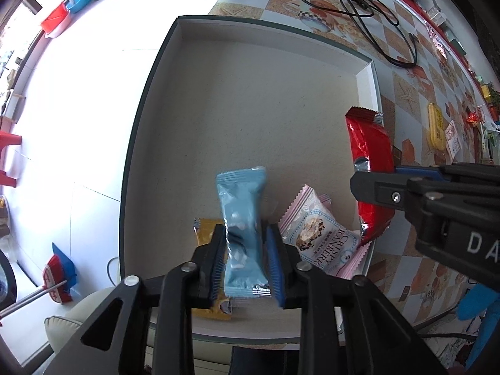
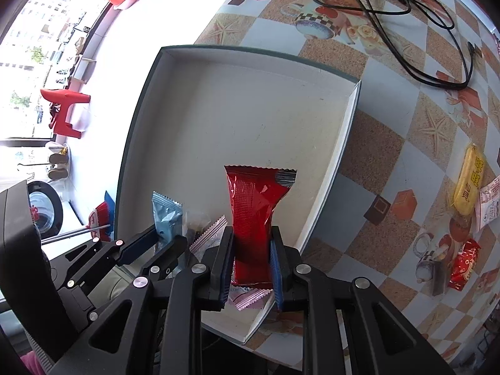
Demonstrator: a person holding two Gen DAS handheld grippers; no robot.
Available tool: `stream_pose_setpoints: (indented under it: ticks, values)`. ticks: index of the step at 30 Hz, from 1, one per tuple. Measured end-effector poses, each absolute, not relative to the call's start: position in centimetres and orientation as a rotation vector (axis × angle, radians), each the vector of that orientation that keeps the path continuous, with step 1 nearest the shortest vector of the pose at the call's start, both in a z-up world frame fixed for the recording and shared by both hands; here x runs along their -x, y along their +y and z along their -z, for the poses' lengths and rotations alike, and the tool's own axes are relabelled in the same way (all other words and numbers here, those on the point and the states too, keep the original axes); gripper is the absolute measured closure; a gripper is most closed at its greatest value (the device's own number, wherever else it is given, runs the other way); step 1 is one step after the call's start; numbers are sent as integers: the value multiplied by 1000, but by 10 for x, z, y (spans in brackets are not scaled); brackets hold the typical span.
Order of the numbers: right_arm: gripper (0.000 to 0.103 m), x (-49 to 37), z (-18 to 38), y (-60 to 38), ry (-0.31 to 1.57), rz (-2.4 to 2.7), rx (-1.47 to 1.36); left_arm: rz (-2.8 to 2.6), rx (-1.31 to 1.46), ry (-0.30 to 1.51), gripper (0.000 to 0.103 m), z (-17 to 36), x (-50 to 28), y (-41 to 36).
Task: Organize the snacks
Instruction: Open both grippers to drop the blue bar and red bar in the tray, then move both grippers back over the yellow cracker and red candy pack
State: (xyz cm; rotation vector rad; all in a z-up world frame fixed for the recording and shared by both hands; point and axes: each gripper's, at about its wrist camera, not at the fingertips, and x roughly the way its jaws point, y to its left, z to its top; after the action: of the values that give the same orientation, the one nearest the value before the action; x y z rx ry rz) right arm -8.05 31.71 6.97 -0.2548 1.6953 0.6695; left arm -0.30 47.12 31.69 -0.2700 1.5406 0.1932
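Tray (image 1: 150, 100), shallow, dark-rimmed, on patterned table (image 1: 406, 100): holds yellow packet (image 1: 204, 229) and pink-edged cranberry packet (image 1: 322, 234) near its front edge. Left tongs (image 1: 245, 261): jaws loosened around blue snack bar (image 1: 242, 218), small gaps at both pads. Right tongs (image 2: 251, 261): clenched on red snack bar (image 2: 253, 215), above tray's right front corner. Black cable (image 2: 406, 25) lies beyond.

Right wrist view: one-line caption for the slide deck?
Right gripper shut on a red snack packet above the shallow box; more snacks wait on the patterned tablecloth.
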Motion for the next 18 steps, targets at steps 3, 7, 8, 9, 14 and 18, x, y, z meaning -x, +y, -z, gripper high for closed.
stream_pose_setpoints:
  ticks: [3, 7, 8, 9, 14, 18]
  values:
    - [80, 81, -66, 320, 1714, -663, 251, -220, 259, 1539, 28, -319, 7, 472]
    - [64, 78, -64, 316, 1731, -652, 236, -237, 257, 1541, 23, -319, 4, 476]
    - [54, 78, -64, 315, 1730, -651, 230, -241, 256, 1546, 23, -318, 3, 476]
    - [37, 77, -66, 314, 1723, -650, 223, -244, 257, 1549, 23, -318, 3, 475]
    - [29, 72, -71, 308, 1706, -643, 211, -243, 249, 1560, 23, -317, 1, 471]
    - [2, 70, -72, 298, 1690, -614, 204, -236, 235, 1555, 23, -319, -1, 464]
